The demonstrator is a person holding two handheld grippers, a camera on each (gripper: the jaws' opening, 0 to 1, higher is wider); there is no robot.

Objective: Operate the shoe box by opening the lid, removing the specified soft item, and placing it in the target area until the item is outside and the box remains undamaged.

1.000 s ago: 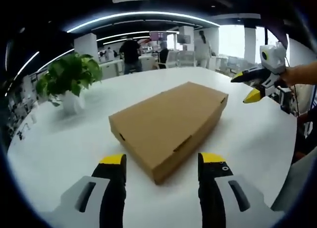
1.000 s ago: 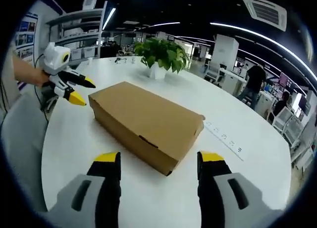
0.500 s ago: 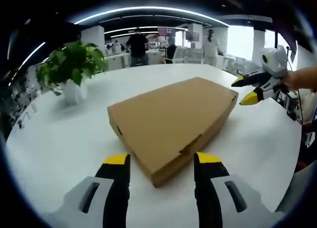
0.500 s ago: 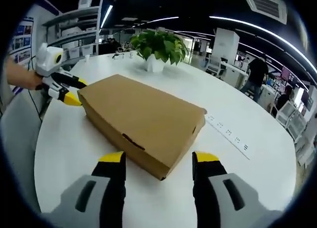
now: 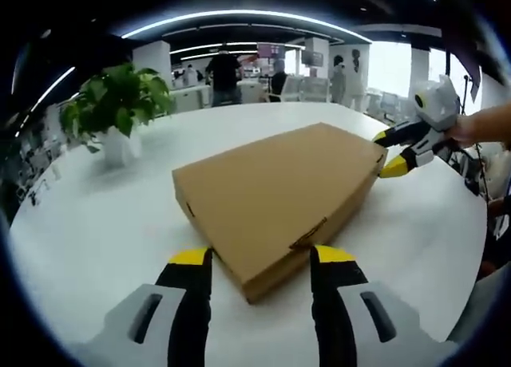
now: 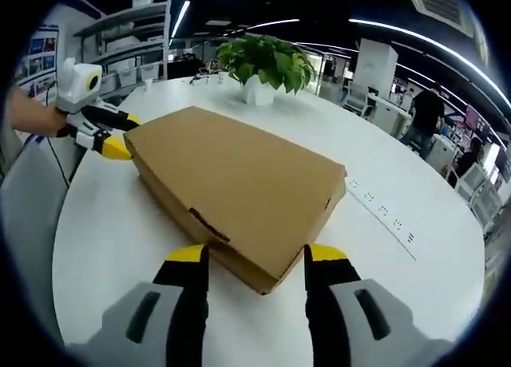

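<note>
A big round white bench [image 5: 96,223] is seen, and a flat brown cardboard shoe box [image 5: 275,191] lies near the middle of it with its lid shut. A green leafy plant in a white pot [image 5: 116,116] stands further off on the bench, well apart from the box.

The box is judged to be light and a bit stiff, but its thin card could be bent or torn if it is squeezed hard. The small tab slot [image 6: 209,225] in the front wall looks like the place where the lid is tucked in. The lid is best taken by its front edge or at a corner and lifted slowly. The soft thing inside cannot be seen.

The left claw [image 5: 259,259] is held wide, with one near corner of the box right between its two yellow tips. The right claw [image 6: 249,257] is held wide too, at the corner across from it. Nothing is gripped by either claw.

Since a second ago, both claws have been brought closer to the box. Each corner was a little way ahead of the yellow tips then; now it sits between them. The box itself does not seem to have been moved.
</note>
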